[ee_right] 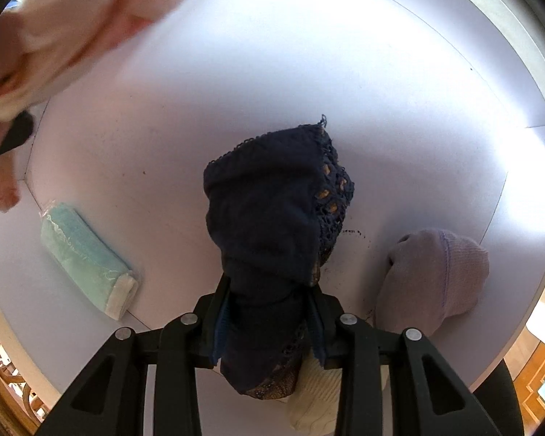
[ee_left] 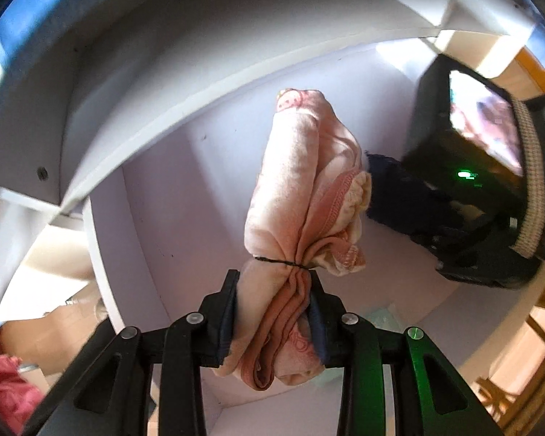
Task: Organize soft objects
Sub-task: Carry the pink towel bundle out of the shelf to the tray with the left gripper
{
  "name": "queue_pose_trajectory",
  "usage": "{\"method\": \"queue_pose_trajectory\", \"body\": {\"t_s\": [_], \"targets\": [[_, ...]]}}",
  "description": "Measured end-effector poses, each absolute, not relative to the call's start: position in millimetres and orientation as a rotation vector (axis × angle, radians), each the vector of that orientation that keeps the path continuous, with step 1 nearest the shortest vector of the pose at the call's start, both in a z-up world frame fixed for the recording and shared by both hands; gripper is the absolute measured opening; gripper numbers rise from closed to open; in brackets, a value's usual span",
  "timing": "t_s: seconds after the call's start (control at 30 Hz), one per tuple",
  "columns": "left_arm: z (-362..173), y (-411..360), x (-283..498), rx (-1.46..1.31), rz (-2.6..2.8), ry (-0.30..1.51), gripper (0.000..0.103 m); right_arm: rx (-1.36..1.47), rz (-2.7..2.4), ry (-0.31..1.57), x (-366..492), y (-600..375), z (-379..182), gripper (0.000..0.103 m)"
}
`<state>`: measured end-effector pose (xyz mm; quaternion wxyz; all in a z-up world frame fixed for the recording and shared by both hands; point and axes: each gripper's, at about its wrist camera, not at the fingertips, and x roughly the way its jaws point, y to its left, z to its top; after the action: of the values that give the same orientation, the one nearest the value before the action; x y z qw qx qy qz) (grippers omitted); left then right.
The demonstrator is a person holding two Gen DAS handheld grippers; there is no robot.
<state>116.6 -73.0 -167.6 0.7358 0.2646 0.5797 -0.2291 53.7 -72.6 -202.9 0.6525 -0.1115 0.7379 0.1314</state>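
My left gripper (ee_left: 274,290) is shut on a rolled pink cloth bundle (ee_left: 305,181) tied with a thin black band, held inside a white shelf compartment (ee_left: 156,189). My right gripper (ee_right: 269,298) is shut on a dark navy lace-edged cloth (ee_right: 265,210), held above the compartment floor (ee_right: 170,145). The right gripper body (ee_left: 472,167) with the navy cloth (ee_left: 388,189) shows at the right of the left wrist view. The pink bundle (ee_right: 54,36) shows blurred at the top left of the right wrist view.
On the compartment floor lie a folded mint-green cloth (ee_right: 87,258) at the left, a lilac knitted piece (ee_right: 436,279) at the right and a cream knitted piece (ee_right: 319,396) under my right gripper. A red cloth (ee_left: 7,388) lies outside, low left.
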Motion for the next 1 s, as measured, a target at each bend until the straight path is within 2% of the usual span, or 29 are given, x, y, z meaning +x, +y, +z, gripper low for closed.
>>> {"method": "queue_pose_trajectory", "body": {"t_s": [0.43,0.73,1.0], "targets": [[-117,-83,100,0.641,-0.604,1.175,0.035,-0.264,0.3,1.674,47,-75,-219,0.036],[-37,-77,91,0.581,-0.735,1.1,0.035,-0.269,0.299,1.674,47,-72,-219,0.036],[42,-59,135,0.366,-0.736,1.06,0.035,-0.272,0.3,1.675,45,-72,-223,0.036]]}}
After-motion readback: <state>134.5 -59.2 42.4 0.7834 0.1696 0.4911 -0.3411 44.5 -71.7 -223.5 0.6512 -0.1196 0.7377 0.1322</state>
